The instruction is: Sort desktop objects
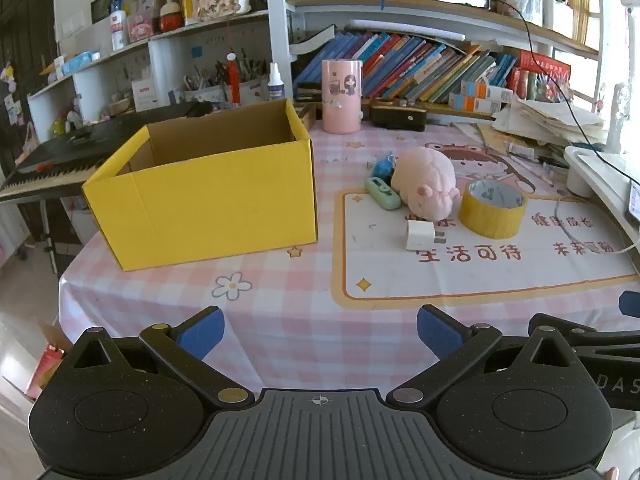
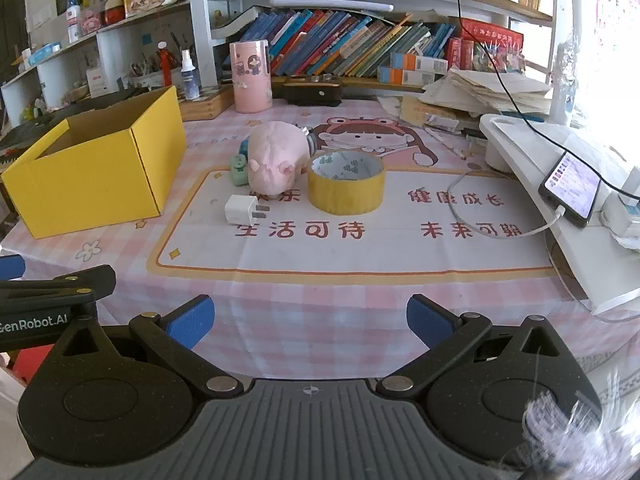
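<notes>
Left wrist view: the left tongs [image 1: 320, 332] hang wide open and empty over the near edge of the desk [image 1: 280, 320], with an open yellow box [image 1: 208, 200] at left of centre in the frame and the objects to be sorted clustered to its right. There lie a pink plush pig [image 1: 428, 180], a roll of yellow tape [image 1: 493, 209] just right of the pig, a white charger plug [image 1: 421, 235] in front of them, a mint-green gadget [image 1: 383, 193] against the pig's left side, and a small blue item [image 1: 384, 166] behind, too small to identify.

In the right wrist view the right tongs [image 2: 310, 320] are likewise spread wide and holding nothing, low in the frame, with the tape [image 2: 346, 184] almost straight ahead at centre, the pig [image 2: 276, 160] to its left, the plug [image 2: 241, 210] nearer and further left, and the box [image 2: 100, 172] at far left. Nothing can be seen inside the box, though its floor is hidden from both cameras.

Judged from this, the sorting stands at its start: both tongs are poised, no object is picked. The next move calls for one pair of tongs to advance across the checked cloth, straddle a chosen item and close on it; the tape sits best placed for the right, the plug and the green gadget nearest the box.
</notes>
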Demonstrator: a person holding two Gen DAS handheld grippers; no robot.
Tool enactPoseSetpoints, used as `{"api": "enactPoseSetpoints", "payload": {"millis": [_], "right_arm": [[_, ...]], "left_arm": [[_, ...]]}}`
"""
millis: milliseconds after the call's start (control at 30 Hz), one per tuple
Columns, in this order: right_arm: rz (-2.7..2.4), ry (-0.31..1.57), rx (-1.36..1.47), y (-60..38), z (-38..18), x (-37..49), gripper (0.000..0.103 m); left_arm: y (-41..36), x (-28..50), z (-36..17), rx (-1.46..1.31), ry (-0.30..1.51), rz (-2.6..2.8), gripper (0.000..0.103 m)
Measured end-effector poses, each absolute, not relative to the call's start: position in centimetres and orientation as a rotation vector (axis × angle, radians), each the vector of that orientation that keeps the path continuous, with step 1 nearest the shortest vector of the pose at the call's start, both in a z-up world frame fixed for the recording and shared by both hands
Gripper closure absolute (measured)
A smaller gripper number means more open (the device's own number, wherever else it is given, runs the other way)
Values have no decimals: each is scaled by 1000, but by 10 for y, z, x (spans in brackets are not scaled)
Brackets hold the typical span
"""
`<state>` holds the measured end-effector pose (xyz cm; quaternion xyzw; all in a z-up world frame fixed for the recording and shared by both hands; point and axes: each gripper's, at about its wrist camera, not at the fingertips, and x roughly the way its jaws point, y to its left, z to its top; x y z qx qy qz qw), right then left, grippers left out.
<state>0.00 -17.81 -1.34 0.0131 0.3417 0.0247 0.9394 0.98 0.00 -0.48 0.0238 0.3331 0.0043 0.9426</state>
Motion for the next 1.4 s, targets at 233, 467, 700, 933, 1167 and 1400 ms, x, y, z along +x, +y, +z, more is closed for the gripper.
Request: {"api": "enactPoseSetpoints", "payload": {"millis": [233,467,700,933,1167,1400], "right_arm": [[60,687,24,-174,-12,2,0],[55,685,36,-175,-11,1,0],[43,631,54,-177,-4,-4,0],[41,615,60,-175,-2,-3,0],[46,629,64,-172,-2,1,0],[58,641,68,-170,-3,4,1]], "left_arm": [[3,11,-4,39,677,3,0],[4,9,-2,49,660,-5,0],[8,10,0,42,647,-8,0],[12,11,1,38,640,-14,0],[18,13,0,9,645,-42,0],[18,15,0,6,650,-53,0]]}}
